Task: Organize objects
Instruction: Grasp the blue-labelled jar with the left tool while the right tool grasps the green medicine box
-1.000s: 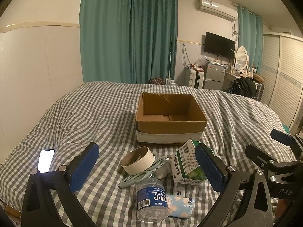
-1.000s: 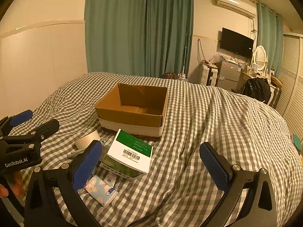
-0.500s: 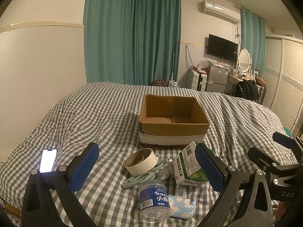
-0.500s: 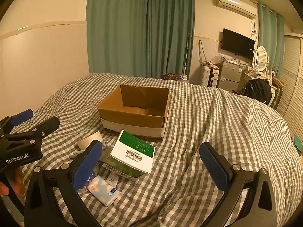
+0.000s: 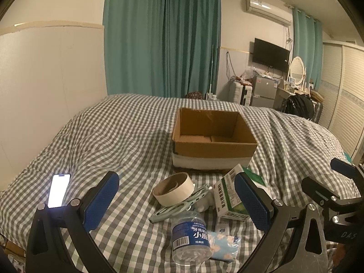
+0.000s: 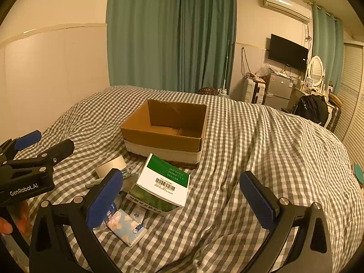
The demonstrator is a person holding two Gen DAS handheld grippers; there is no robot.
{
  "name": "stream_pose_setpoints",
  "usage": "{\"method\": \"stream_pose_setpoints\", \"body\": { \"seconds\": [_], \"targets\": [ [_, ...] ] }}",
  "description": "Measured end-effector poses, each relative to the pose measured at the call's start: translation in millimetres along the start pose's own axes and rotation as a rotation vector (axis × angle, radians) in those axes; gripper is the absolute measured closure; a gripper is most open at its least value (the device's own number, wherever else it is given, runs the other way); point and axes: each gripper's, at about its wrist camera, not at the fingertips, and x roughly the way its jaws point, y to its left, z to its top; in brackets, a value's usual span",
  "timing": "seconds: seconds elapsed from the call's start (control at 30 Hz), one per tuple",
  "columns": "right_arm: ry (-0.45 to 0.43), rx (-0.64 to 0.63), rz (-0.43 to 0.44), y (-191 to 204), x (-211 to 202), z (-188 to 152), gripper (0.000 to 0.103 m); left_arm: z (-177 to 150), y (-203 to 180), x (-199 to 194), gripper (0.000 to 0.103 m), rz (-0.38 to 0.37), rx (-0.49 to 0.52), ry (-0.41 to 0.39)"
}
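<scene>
An open, empty cardboard box point(image 5: 213, 136) point(image 6: 166, 129) sits on the checked bed. In front of it lies a cluster: a tape roll point(image 5: 173, 188) point(image 6: 110, 164), pale green scissors point(image 5: 179, 207), a clear plastic jar with a blue label point(image 5: 190, 238), a green-and-white carton point(image 5: 229, 195) point(image 6: 162, 184), a small tissue pack point(image 5: 224, 245) point(image 6: 126, 227) and a small white sachet point(image 6: 138, 213). My left gripper point(image 5: 176, 202) is open and empty, hovering just short of the cluster. My right gripper point(image 6: 182, 200) is open and empty, to the right of the carton.
A lit phone point(image 5: 58, 190) lies on the bed at the left. The right gripper shows at the right edge of the left wrist view point(image 5: 336, 193); the left gripper shows at the left of the right wrist view point(image 6: 29, 166). Furniture and a black bag point(image 6: 312, 109) stand beyond the bed.
Both views have shifted a little: the box and the cluster sit slightly further right and lower in the frames. Both grippers stay open; nothing on the bed has moved.
</scene>
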Motion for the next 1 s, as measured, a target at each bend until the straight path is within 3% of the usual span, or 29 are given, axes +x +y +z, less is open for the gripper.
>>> {"method": "stream_pose_setpoints", "body": {
  "seconds": [0.13,0.37,0.53,0.7,1.0],
  "targets": [
    [0.018,0.0,0.001,0.0,6.2,-3.8,0.0,-10.4,3.5,10.5,0.0,0.021,0.006,0.044],
    [0.099,0.022,0.015,-2.6,34.8,-13.8,0.0,-45.5,4.7,45.1,0.0,0.039,0.028,0.203],
    [0.147,0.053,0.056,-1.3,54.1,-16.2,0.0,-70.9,0.9,67.3,0.0,-0.009,0.009,0.321],
    [0.2,0.072,0.114,10.0,79.6,-15.5,0.0,-79.2,-2.5,78.6,0.002,-0.018,0.02,0.358],
    [0.336,0.144,0.132,7.5,126.0,-27.7,0.0,-87.0,-8.6,96.1,0.013,-0.05,0.04,0.396]
  ]
}}
